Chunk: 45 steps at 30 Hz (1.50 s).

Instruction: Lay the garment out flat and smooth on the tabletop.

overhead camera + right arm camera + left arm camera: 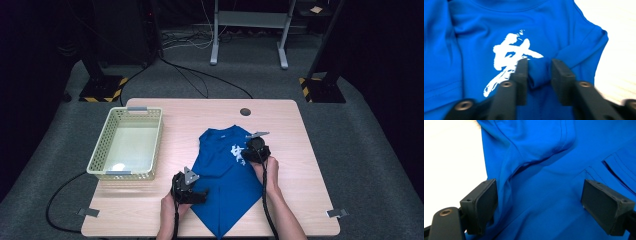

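Note:
A blue T-shirt [225, 172] with a white brush-stroke print [238, 152] lies partly folded on the wooden table [295, 130], its hem hanging to the front edge. My left gripper [202, 195] sits at the shirt's left edge, open, its pads [485, 203] wide apart over creased blue cloth [544, 157]. My right gripper [250, 150] rests by the print on the shirt's right side. In the right gripper view the gripper [539, 72] is shut on a raised fold of the shirt [474, 37], just right of the print [511, 52].
A pale yellow plastic basket [100, 155] stands on the table's left part, with nothing in it. A round cable hole [245, 111] sits near the far edge. Bare wood lies right of the shirt. Cables trail from both grippers off the front edge.

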{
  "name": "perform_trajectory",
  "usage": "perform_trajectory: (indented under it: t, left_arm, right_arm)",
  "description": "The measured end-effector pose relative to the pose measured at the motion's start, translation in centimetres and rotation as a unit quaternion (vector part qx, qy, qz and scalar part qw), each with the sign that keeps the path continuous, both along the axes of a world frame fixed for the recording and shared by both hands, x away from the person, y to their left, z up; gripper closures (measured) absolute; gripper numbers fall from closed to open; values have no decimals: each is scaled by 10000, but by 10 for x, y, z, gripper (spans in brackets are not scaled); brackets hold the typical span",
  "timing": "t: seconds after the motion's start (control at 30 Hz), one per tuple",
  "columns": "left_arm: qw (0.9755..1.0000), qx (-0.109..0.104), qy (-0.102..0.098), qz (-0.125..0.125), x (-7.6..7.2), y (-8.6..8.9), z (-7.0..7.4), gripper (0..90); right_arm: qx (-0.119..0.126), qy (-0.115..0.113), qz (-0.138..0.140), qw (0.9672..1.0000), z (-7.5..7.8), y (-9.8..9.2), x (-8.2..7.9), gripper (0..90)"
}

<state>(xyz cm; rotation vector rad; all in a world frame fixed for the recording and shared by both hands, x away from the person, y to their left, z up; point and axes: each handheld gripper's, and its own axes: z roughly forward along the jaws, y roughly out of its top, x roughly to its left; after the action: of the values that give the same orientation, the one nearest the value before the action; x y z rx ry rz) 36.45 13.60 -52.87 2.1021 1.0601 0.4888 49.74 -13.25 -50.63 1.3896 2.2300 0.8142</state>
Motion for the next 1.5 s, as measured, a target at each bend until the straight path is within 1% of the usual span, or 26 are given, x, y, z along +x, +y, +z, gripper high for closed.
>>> perform_trajectory:
  t: [0.1,0.23,0.5,0.63,0.8,1.13,1.5]
  left_arm:
    - [10000,-2,2,1,0,0,0,138]
    - [10000,-1,1,0,0,0,0,138]
    - [10000,2,1,-2,0,0,0,138]
    - [10000,-2,2,0,0,0,0,137]
    - [10000,2,2,-1,0,0,0,138]
    - [10000,0,2,-2,0,0,0,138]
    - [10000,1,2,-1,0,0,0,138]
  right_arm:
    - [-50,-51,58,10000,2,0,-1,793]
    - [-41,-160,100,9998,7,-4,-2,839]
    - [-23,-321,86,9994,22,-16,-5,854]
    - [-24,-356,83,9993,27,-21,-6,856]
    - [30,-435,59,9990,30,-27,-8,859]
    - [24,-464,-12,9989,34,-37,-7,861]
    - [67,-512,-162,9985,39,-52,-6,862]
